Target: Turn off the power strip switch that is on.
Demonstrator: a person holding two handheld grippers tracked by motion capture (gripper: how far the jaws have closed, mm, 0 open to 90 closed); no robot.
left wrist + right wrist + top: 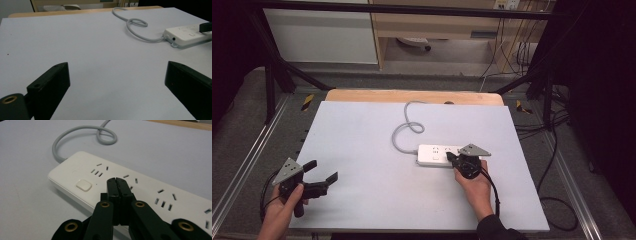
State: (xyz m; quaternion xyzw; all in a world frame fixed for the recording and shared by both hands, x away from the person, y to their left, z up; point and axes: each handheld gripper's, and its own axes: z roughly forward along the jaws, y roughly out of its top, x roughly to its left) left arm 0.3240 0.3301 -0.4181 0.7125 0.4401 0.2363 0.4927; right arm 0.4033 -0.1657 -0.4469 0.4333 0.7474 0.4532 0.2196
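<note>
While the white power strip (438, 155) is seen lying flat on the pale grey table top (362, 150), right of centre, its grey cable (404, 131) is run off from its left end, looped once and carried toward the far wooden edge (412, 96). The right gripper (452, 158) is held in the person's right hand (474, 186) at the near side of the strip, and its jaws are pressed tight together with nothing between them. In the right gripper view the closed tips (118, 185) are poised over the strip's top face, just beside the square rocker switch (84, 185) and among the socket slots; whether the plastic is actually touched cannot be told. Over at the near left corner, the left gripper (321, 171) is gripped by the left hand (282, 210), well apart from the strip, jaws spread wide and empty. In the left gripper view, bare table is framed between those parted jaws, with the strip (187, 35) caught far off to the right.
</note>
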